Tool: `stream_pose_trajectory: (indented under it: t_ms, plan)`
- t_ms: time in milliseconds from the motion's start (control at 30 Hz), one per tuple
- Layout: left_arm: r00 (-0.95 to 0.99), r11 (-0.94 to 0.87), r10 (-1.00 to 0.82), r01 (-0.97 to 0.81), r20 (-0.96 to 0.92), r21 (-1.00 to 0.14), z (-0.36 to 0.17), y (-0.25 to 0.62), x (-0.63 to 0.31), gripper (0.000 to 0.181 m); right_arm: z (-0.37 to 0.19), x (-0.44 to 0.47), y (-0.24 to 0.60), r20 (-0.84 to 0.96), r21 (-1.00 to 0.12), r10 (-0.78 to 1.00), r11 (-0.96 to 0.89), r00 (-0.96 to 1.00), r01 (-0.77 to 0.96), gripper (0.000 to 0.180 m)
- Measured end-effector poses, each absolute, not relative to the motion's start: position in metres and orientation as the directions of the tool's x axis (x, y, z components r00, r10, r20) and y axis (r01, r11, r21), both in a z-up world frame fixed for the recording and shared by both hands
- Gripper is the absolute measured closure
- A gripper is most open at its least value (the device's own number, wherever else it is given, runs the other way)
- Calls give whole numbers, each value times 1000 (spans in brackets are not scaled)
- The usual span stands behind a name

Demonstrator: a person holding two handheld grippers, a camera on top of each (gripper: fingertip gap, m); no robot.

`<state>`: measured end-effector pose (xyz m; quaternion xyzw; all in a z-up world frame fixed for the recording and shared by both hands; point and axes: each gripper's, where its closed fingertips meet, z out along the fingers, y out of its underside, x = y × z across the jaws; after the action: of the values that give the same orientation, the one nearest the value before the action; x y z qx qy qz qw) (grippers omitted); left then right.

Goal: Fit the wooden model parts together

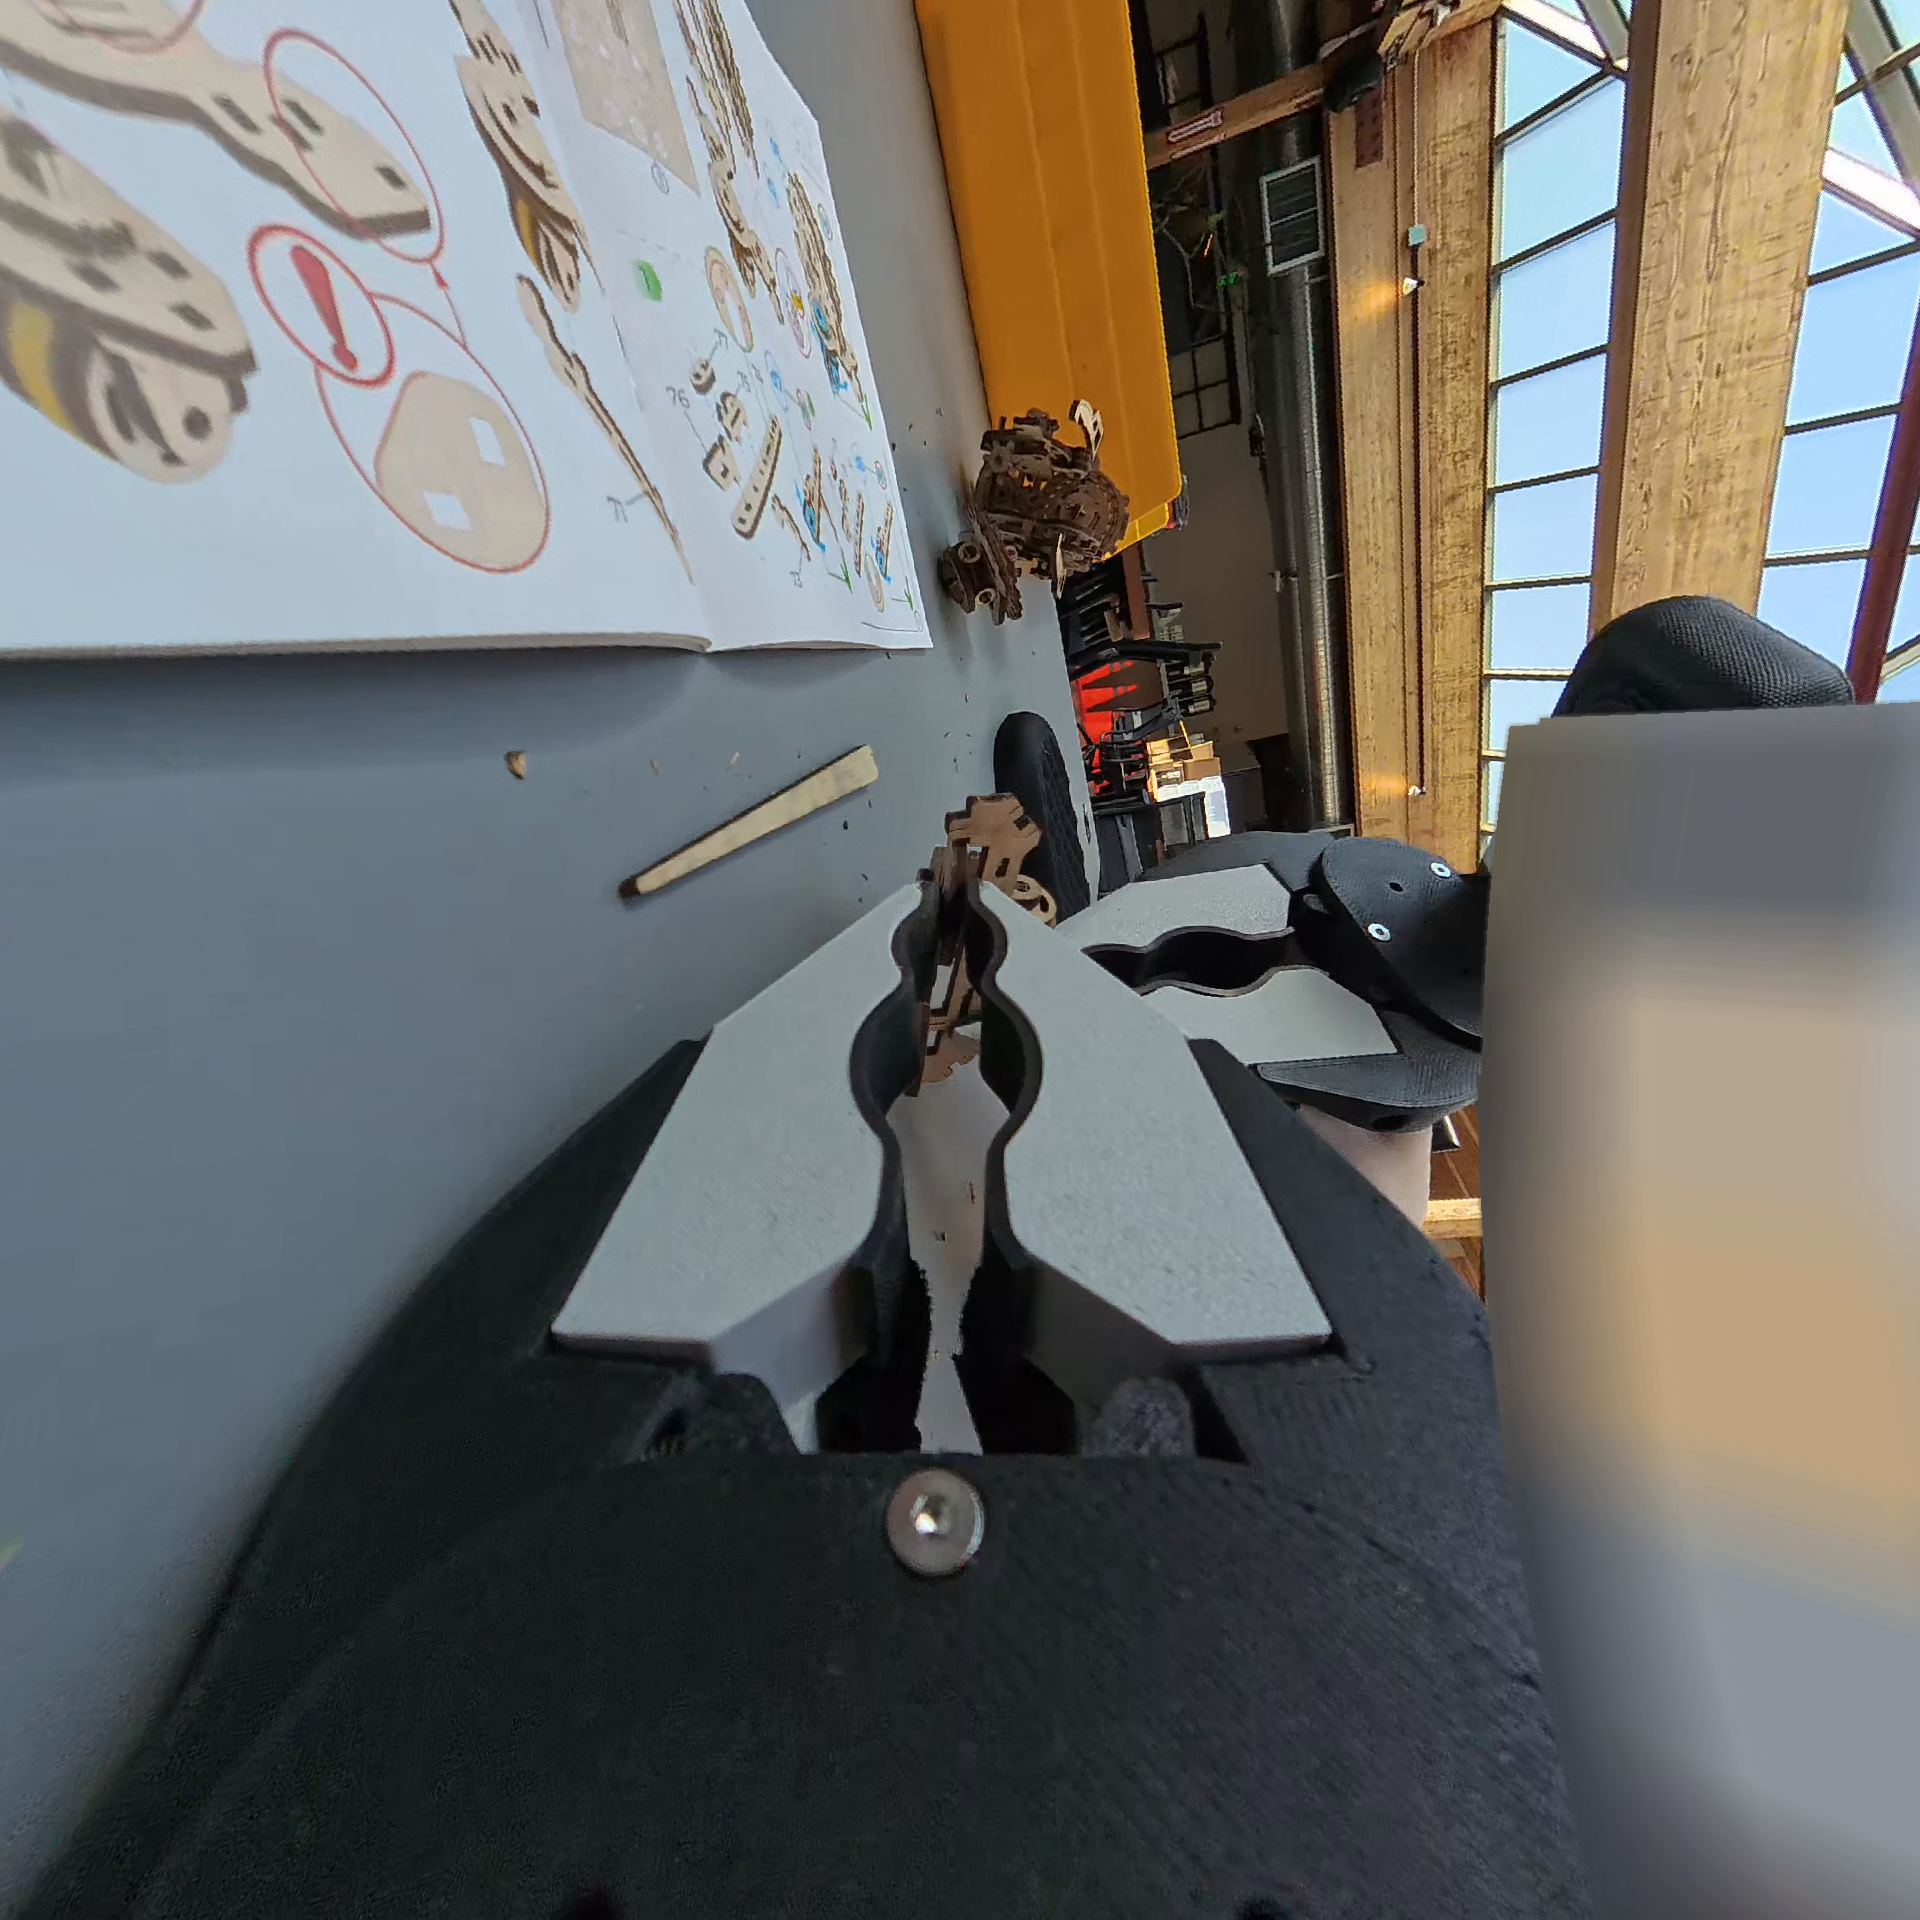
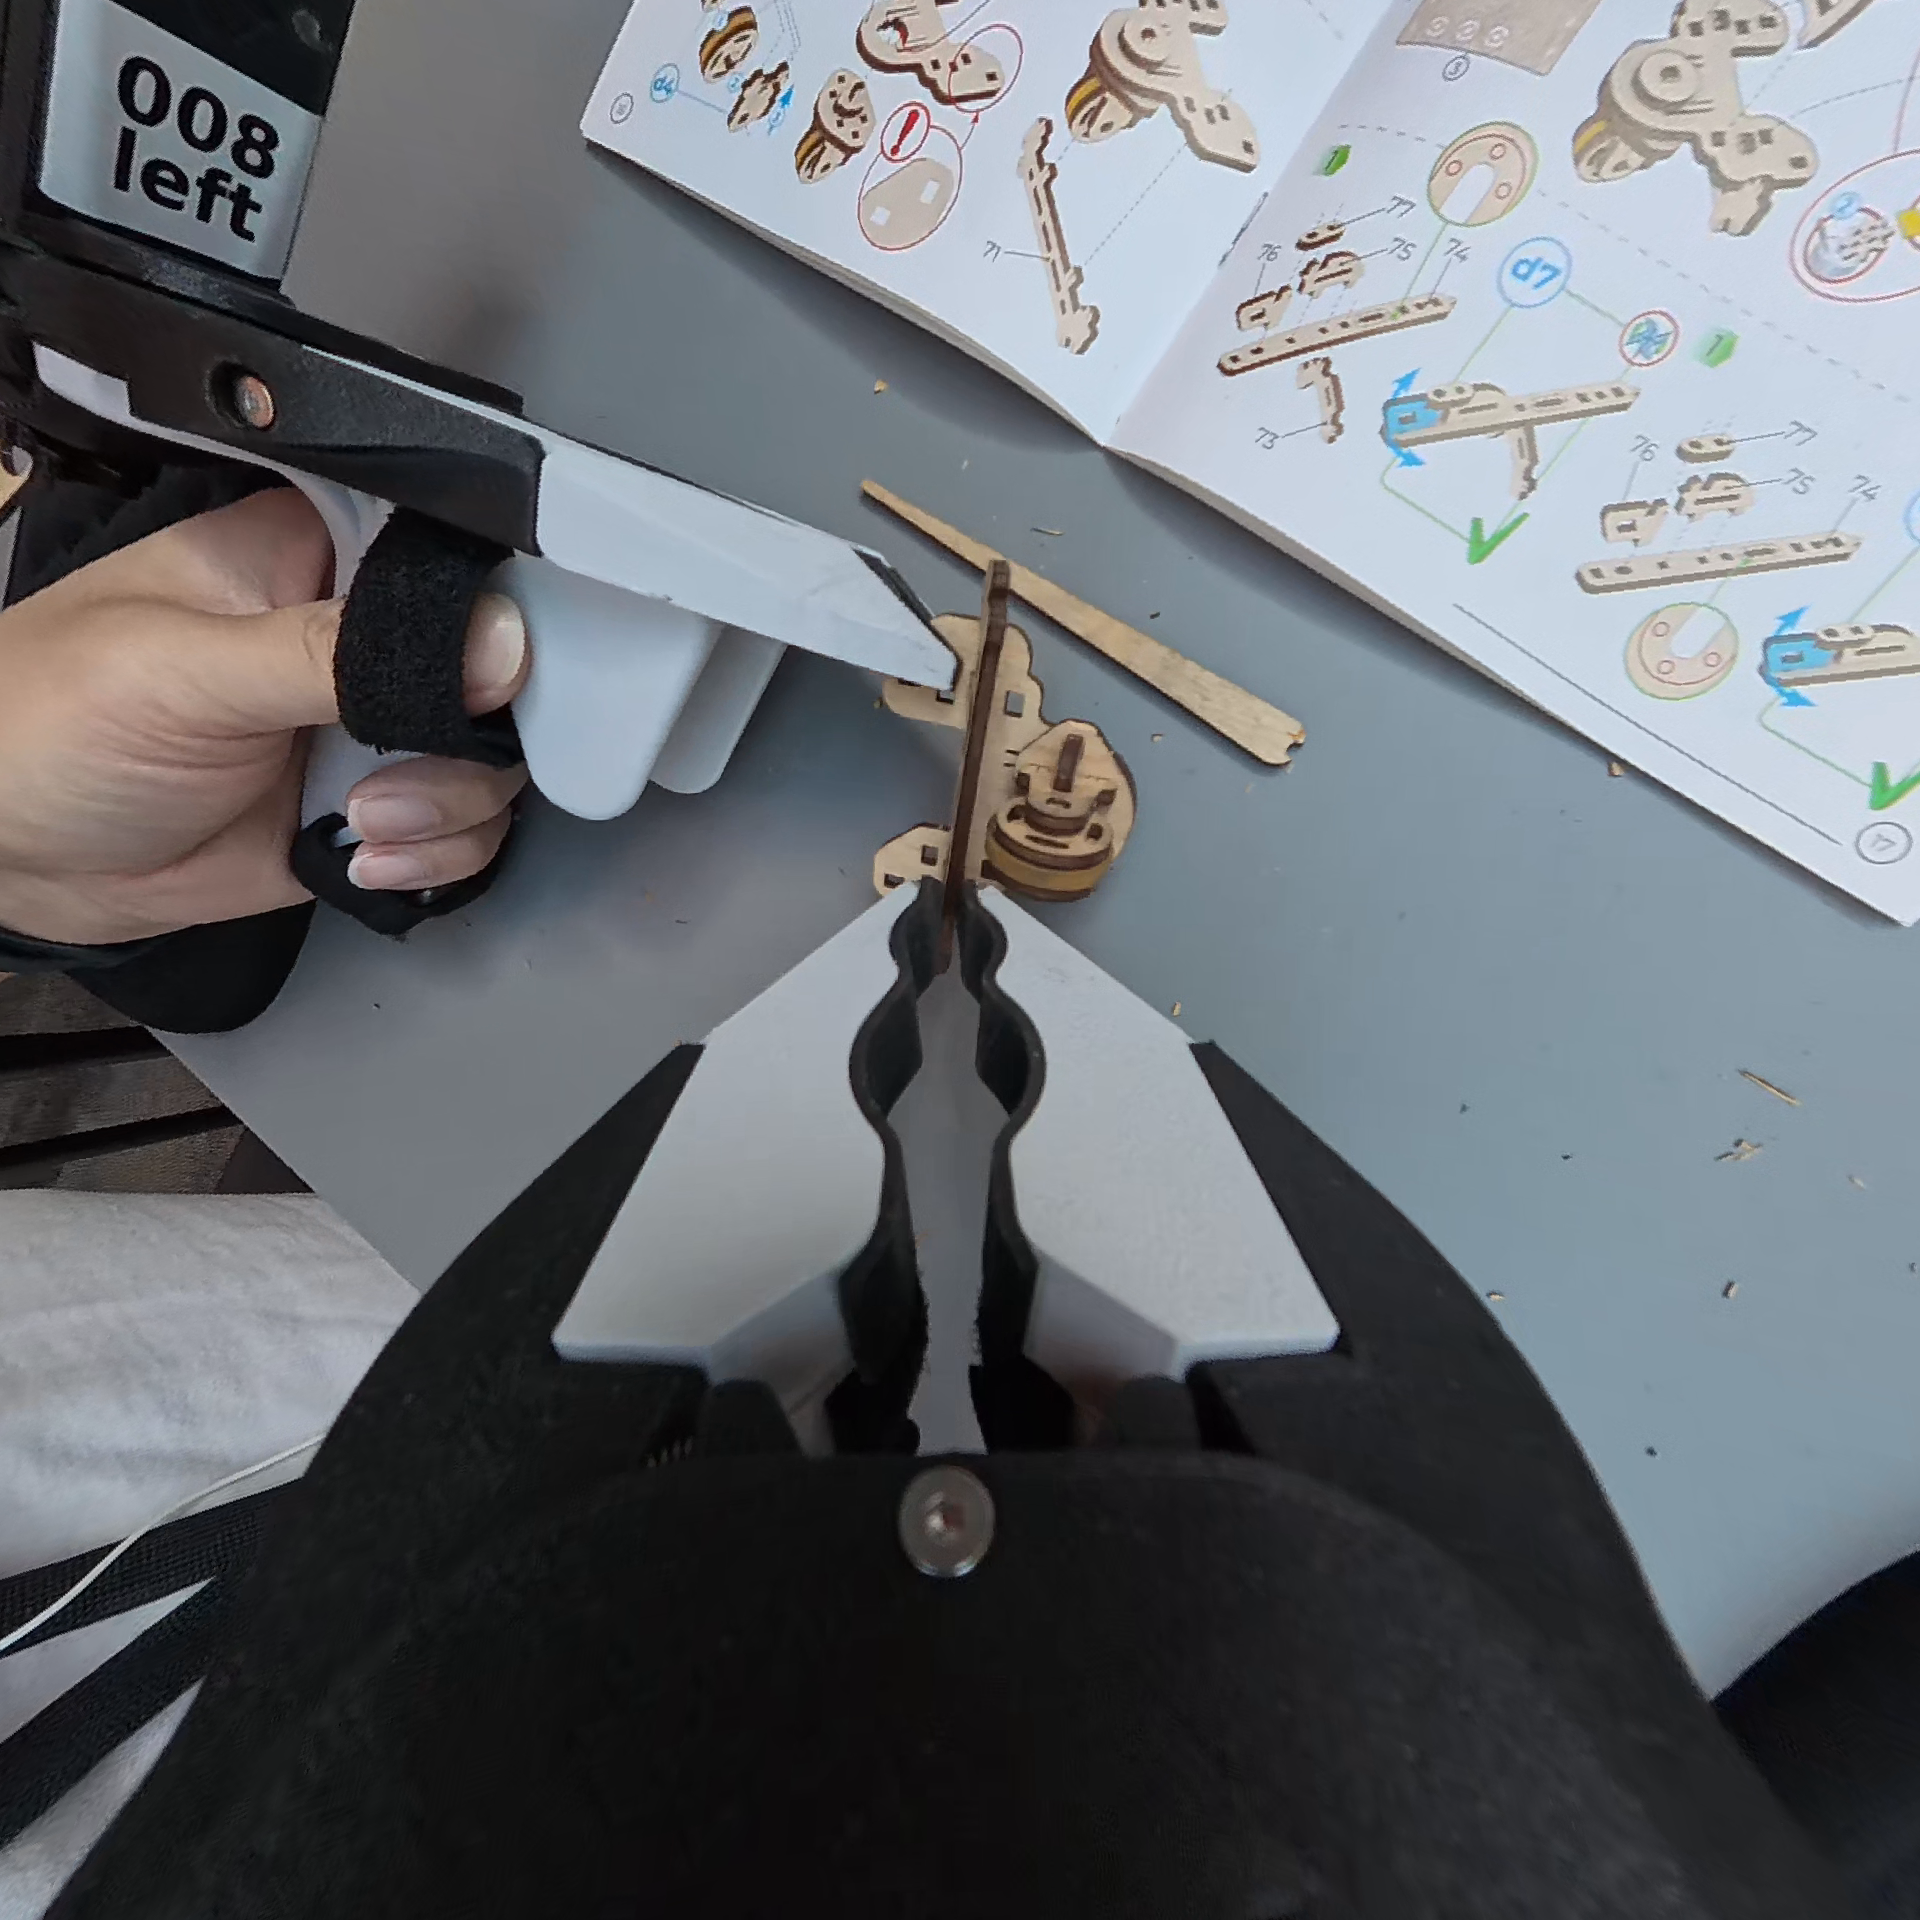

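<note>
Wooden subassembly (image 2: 1023, 769) clamped by left gripper (image 2: 940, 665) for steadiness; thin strip (image 2: 977, 727) pinched edge-on by right gripper (image 2: 943, 914), held across subassembly for slotting

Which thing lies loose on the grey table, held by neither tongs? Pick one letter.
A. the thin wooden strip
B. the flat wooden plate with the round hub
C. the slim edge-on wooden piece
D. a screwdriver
A: the thin wooden strip lies flat on the table apart from both tongs, while the left tongs grip the plate and the right tongs pinch the edge-on piece.
</note>
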<state>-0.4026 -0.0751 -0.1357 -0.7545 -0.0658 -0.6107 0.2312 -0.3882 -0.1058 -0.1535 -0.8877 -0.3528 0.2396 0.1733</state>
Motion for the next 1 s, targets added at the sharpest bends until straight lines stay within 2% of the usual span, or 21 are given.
stream_pose_trajectory:
  t_ms: [200,367,633,867,1000]
  plan:
    - [273,-877,-214,370,938,-307,-135,-75,-401,179,-155,-387,-105,-326,-490,705,-696,630,525,177]
    - [262,-874,-231,367,937,-318,-132,-74,-400,169,-155,-387,-104,-342,-498,704,-698,623,515,177]
    - [357,-862,-304,292,883,-415,-133,-78,-398,164,-155,-387,-104,-356,-524,706,-693,612,496,177]
    - [421,-882,-359,140,833,-451,-144,-97,-388,170,-155,-387,-104,-373,-534,701,-698,608,478,177]
    - [420,-888,-353,131,836,-441,-146,-98,-388,178,-154,-386,-105,-371,-536,703,-696,607,478,177]
